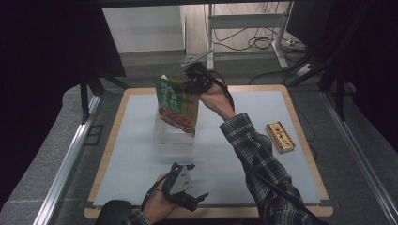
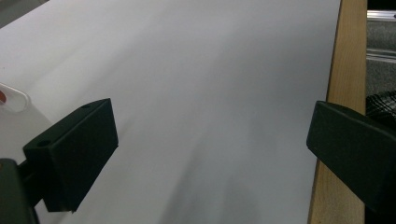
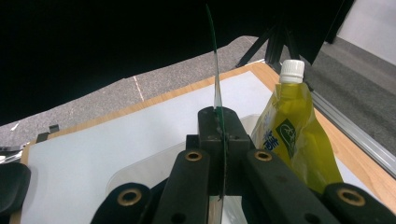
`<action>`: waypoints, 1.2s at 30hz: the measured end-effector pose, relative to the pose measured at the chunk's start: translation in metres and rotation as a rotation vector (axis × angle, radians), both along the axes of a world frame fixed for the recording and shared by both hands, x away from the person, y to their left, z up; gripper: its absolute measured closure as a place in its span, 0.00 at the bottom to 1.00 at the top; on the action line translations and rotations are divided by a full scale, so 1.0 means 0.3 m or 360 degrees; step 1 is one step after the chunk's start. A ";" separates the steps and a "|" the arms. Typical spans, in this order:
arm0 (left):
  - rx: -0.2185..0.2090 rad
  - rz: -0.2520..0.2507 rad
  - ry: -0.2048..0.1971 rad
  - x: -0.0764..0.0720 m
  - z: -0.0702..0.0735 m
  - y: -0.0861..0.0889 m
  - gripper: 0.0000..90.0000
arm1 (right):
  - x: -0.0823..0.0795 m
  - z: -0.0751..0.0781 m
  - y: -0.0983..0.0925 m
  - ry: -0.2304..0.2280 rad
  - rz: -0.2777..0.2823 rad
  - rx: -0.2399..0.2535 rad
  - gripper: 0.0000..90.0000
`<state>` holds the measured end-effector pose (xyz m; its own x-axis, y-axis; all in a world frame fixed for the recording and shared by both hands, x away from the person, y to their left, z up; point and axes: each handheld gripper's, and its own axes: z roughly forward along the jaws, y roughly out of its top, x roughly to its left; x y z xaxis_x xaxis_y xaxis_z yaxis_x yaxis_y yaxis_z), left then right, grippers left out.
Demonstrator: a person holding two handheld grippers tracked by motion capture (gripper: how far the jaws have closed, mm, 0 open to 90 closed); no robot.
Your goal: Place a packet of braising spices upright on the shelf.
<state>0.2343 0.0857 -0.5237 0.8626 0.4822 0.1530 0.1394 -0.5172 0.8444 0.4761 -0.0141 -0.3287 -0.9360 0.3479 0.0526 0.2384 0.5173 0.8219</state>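
1. The right hand-held gripper (image 1: 190, 85) is pinching the top edge of a green-and-red food pouch (image 1: 177, 104), its jaws closed flat on the thin seam, as the right gripper view (image 3: 218, 122) confirms.
2. The pouch is hanging upright over a clear plastic container (image 1: 173, 138) standing near the middle of the table (image 1: 263, 154); whether its lower edge is touching the container cannot be told.
3. A yellow spouted pouch with a white cap (image 3: 294, 135) is standing just beside the held pouch in the right gripper view.
4. The left hand-held gripper (image 1: 195, 197) is sitting low near the table's front edge, jaws spread wide and gripping nothing.
5. A red-and-gold box (image 1: 280, 137) is lying well apart, toward the table's right edge.
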 end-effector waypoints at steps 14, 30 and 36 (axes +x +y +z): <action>0.0014 -0.0005 -0.0003 0.000 0.000 -0.001 0.02 | 0.036 -0.063 0.035 0.0070 0.0004 -0.0023 0.99; 0.0044 -0.0007 -0.0008 0.000 -0.001 -0.001 0.02 | 0.044 -0.088 0.037 0.0021 -0.0057 0.0019 0.80; 0.0053 -0.0010 -0.0010 0.000 -0.003 -0.003 0.02 | 0.036 -0.087 0.003 -0.0038 -0.0089 -0.0003 0.65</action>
